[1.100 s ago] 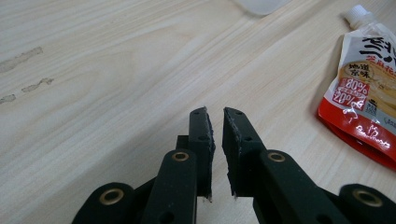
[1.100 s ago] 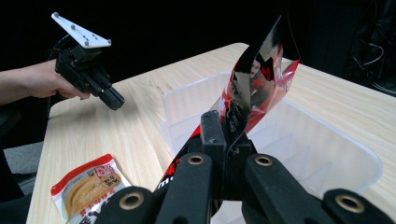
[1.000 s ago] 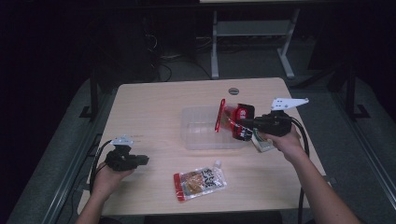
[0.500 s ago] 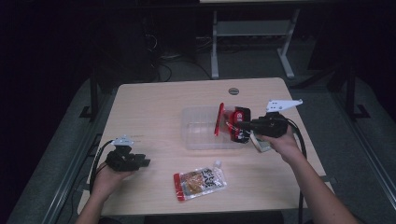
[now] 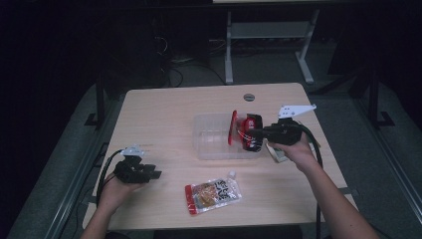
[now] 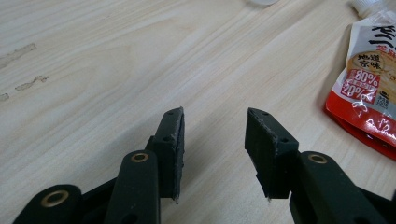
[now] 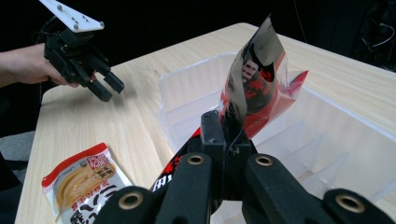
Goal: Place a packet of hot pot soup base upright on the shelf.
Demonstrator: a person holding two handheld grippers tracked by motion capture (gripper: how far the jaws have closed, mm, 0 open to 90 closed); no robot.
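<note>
My right gripper (image 5: pixel 251 132) is shut on a red and black foil packet (image 5: pixel 243 130) and holds it upright over the right end of a clear plastic container (image 5: pixel 214 138). In the right gripper view the jaws (image 7: pixel 224 126) pinch the packet (image 7: pixel 254 79) at its lower edge, above the container (image 7: pixel 327 135). My left gripper (image 5: pixel 147 174) rests low at the table's front left. Its jaws (image 6: pixel 215 116) have just been opening and stand apart over bare wood, with nothing between them. A red and white sauce pouch (image 5: pixel 214 194) lies flat near the front edge.
The pouch (image 6: pixel 369 84) lies to the right of the left jaws. A round grey cap (image 5: pixel 249 97) sits in the tabletop at the back. A metal frame (image 5: pixel 268 35) stands on the floor beyond the table. The surroundings are dark.
The left gripper's jaws have spread wider. The right hand, with the packet, has shifted slightly toward the container.
</note>
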